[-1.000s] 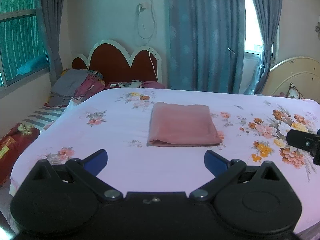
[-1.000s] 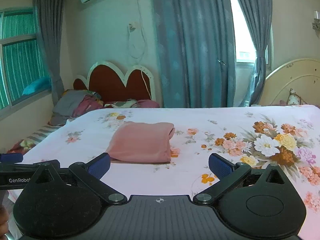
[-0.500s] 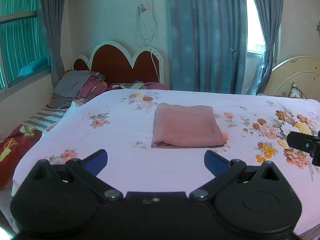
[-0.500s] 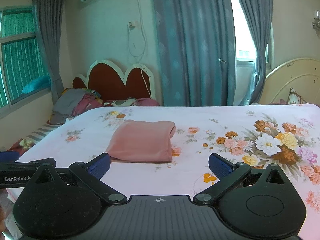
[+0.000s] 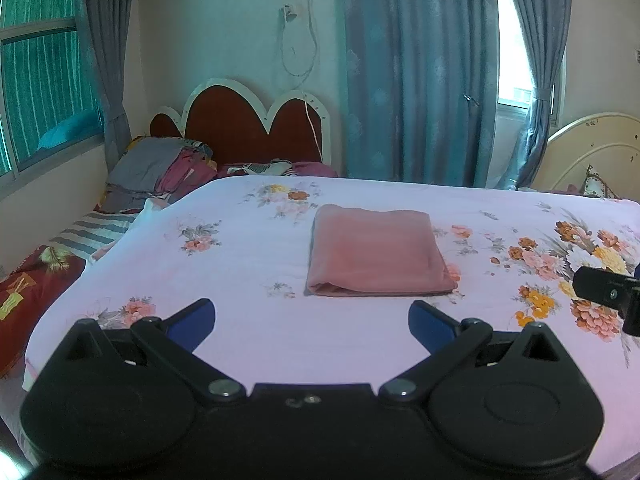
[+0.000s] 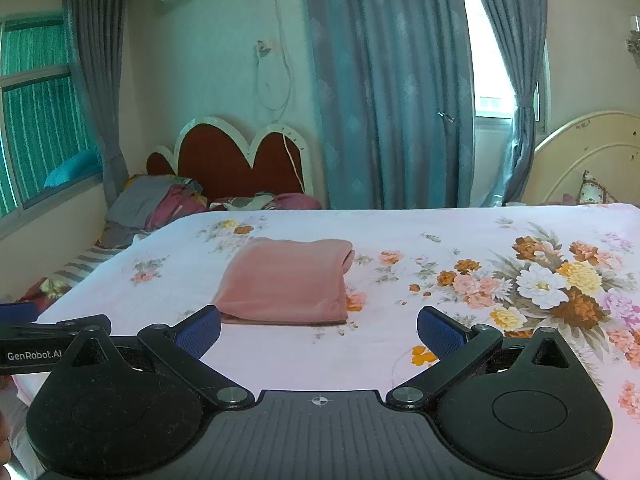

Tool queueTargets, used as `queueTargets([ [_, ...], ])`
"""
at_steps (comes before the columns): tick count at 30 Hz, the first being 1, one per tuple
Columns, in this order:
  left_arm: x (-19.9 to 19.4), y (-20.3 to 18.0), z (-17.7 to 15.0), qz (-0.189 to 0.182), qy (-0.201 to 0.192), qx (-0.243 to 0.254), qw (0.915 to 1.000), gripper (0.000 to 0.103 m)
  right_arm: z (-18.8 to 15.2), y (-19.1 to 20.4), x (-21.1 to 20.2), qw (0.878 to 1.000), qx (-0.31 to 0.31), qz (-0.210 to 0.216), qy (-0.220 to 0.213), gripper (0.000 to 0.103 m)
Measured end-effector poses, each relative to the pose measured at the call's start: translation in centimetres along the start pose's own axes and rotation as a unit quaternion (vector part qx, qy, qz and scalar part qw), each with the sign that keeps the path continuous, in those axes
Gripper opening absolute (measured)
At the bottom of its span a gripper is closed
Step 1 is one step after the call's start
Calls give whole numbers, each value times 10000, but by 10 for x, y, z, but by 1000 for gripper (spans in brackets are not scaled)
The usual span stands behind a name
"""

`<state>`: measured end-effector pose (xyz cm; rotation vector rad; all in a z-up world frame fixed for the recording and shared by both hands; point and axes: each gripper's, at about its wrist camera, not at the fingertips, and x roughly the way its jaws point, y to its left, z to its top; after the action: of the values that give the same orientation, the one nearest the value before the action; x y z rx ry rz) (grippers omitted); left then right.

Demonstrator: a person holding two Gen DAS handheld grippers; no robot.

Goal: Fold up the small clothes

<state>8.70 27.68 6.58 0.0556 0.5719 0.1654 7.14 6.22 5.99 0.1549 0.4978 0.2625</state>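
Note:
A pink garment (image 5: pixel 376 250) lies folded into a flat rectangle on the floral bed sheet (image 5: pixel 248 264); it also shows in the right wrist view (image 6: pixel 286 280). My left gripper (image 5: pixel 312 320) is open and empty, held back from the garment's near edge. My right gripper (image 6: pixel 319 330) is open and empty, also short of the garment and to its right. The right gripper's finger (image 5: pixel 604 292) shows at the right edge of the left wrist view. The left gripper's finger (image 6: pixel 52 340) shows at the left edge of the right wrist view.
A pile of clothes (image 5: pixel 160 168) sits beyond the bed's far left corner by a red scalloped headboard (image 5: pixel 256 128). Blue curtains (image 5: pixel 416 72) hang behind. A cream headboard (image 5: pixel 592 152) stands at the right. The bed's left edge drops to striped bedding (image 5: pixel 88 232).
Both grippers have drawn slightly back and up from the folded garment; the view has shifted a little. The garment has not moved and both grippers stay open.

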Motion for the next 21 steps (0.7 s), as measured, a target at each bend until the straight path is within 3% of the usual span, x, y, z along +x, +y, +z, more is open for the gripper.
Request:
queueTargets([
  [21, 9, 0, 0, -103, 125, -26, 9999, 103, -2, -8, 6, 10000, 42, -18, 64, 103],
])
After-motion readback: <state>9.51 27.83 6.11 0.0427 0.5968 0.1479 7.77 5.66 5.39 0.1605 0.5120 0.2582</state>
